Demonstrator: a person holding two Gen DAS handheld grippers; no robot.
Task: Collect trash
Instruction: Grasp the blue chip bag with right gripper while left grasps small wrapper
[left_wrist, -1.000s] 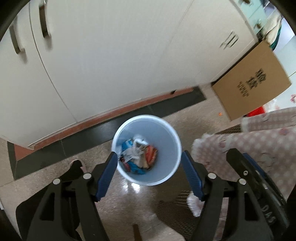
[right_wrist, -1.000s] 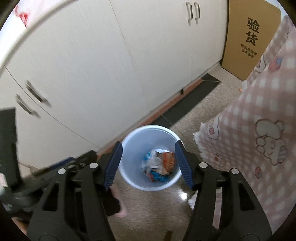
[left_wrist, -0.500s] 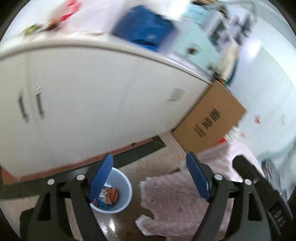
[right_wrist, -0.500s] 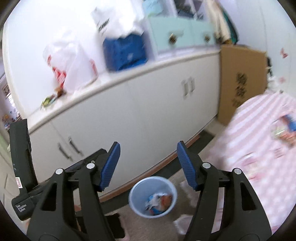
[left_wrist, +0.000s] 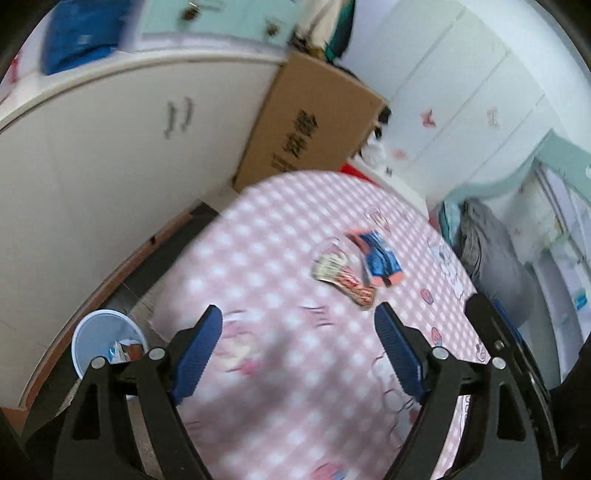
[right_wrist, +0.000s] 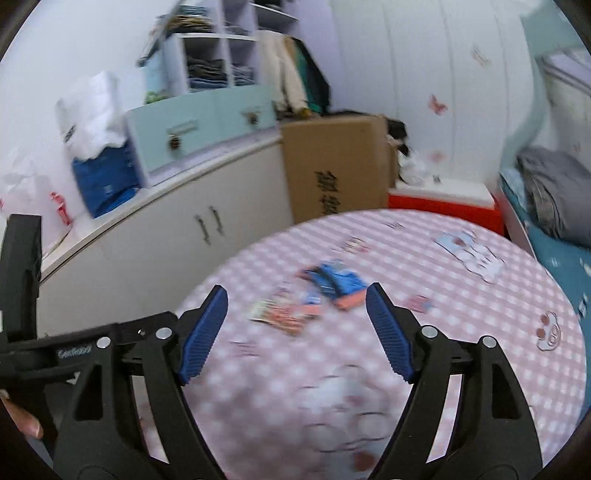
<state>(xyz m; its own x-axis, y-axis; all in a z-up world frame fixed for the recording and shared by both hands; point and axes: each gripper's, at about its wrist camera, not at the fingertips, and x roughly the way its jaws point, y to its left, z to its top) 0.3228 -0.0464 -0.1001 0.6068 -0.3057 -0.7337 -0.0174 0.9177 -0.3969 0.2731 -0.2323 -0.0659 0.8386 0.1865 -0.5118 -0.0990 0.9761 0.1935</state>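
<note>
Wrappers (right_wrist: 321, 295) ahead of right gripper (right_wrist: 295, 328) (jaws apart).

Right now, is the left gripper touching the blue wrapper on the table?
Apart. In the left wrist view the left gripper is open, with bare pink checked tablecloth between its fingertips and the blue wrapper farther ahead.

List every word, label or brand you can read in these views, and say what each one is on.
"GenRobot": on the left gripper's body, seen from the right wrist view.
Black Chinese characters: on the cardboard box, too blurred to read.
Print on the wrappers on the table: blurred, unreadable.
</note>
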